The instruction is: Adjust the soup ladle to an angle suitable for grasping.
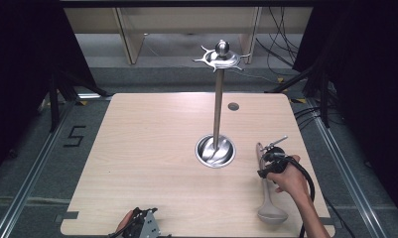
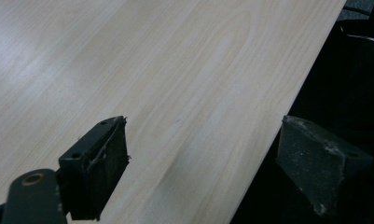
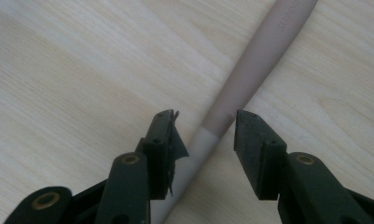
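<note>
The long ladle with the pinkish-beige handle and pale grey bowl [image 1: 268, 198] lies flat on the light wood table [image 1: 152, 148], near the right front corner, handle pointing away from the person and bowl toward the front edge. The right gripper [image 3: 205, 133] is down over the handle with its jaws apart, one on each side of the shaft and neither quite pressing on it, so the ladle looks straddled but not yet gripped. My guess is that it is meant to hang on the stand, and if so nearly everything is left: close, lift, carry, hook.

Just left of the ladle stands the tall steel utensil stand [image 1: 216, 106], a round dished base, a thin upright pole, and a crown of curved hooks under a ball top; no utensil hangs from it. The pole and hooks sit high, so the lift would have to clear them.

The left gripper [image 2: 198, 154] waits at the table's front edge, jaws wide apart and empty, well apart from the ladle.
</note>
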